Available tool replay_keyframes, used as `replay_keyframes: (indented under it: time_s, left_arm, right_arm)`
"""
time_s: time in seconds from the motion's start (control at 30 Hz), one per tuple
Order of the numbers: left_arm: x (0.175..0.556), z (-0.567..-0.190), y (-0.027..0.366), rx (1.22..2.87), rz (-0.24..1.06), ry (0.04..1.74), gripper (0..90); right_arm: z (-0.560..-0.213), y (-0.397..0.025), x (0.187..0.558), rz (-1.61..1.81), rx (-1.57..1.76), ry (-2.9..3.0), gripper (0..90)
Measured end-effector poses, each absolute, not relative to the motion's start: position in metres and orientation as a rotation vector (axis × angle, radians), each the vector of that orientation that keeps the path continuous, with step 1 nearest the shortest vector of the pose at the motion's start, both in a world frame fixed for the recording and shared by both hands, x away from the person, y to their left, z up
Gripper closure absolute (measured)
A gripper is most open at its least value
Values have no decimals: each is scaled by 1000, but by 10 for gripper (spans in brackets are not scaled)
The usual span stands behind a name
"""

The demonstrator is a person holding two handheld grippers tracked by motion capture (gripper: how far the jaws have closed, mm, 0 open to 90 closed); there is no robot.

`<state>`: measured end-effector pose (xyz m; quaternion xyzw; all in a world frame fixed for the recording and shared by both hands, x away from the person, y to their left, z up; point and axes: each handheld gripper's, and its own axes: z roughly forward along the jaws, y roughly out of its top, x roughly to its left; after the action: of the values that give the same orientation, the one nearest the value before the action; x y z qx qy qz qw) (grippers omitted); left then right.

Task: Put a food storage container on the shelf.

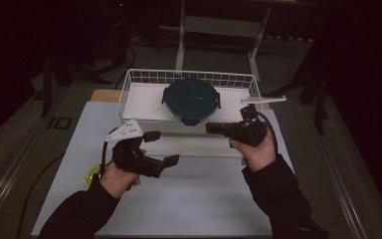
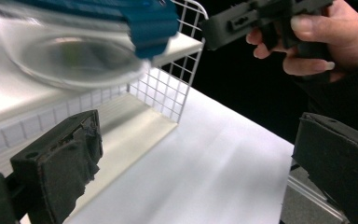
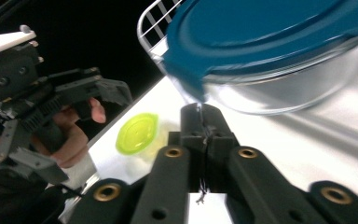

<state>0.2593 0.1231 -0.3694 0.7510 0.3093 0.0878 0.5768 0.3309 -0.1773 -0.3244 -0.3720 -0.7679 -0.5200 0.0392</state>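
One glass container (image 1: pixel 191 102), blue lid on, sits in white wire basket (image 1: pixel 129 89) at far edge of surface (image 1: pixel 204 199). Right gripper (image 1: pixel 214 128) just in front of container, at its near rim; fingers pressed together, holding nothing. Left gripper (image 1: pixel 161 148) well short of container, toward surface middle; fingers spread wide, empty. One yellow-green lid (image 1: pixel 90 175) near left edge, by left hand.
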Motion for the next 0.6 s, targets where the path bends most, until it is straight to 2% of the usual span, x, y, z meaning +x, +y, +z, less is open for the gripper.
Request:
replay_keyframes:
  time_s: [0.33, 0.6]
  left_arm:
    - [236, -416, 113, 1781, 218, 753, 10]
    - [227, -443, 95, 1818, 198, 743, 10]
  right_arm:
    - [-334, -146, 328, -1564, -1081, -2378, 900]
    - [-337, -132, 342, -1564, -1137, -2380, 900]
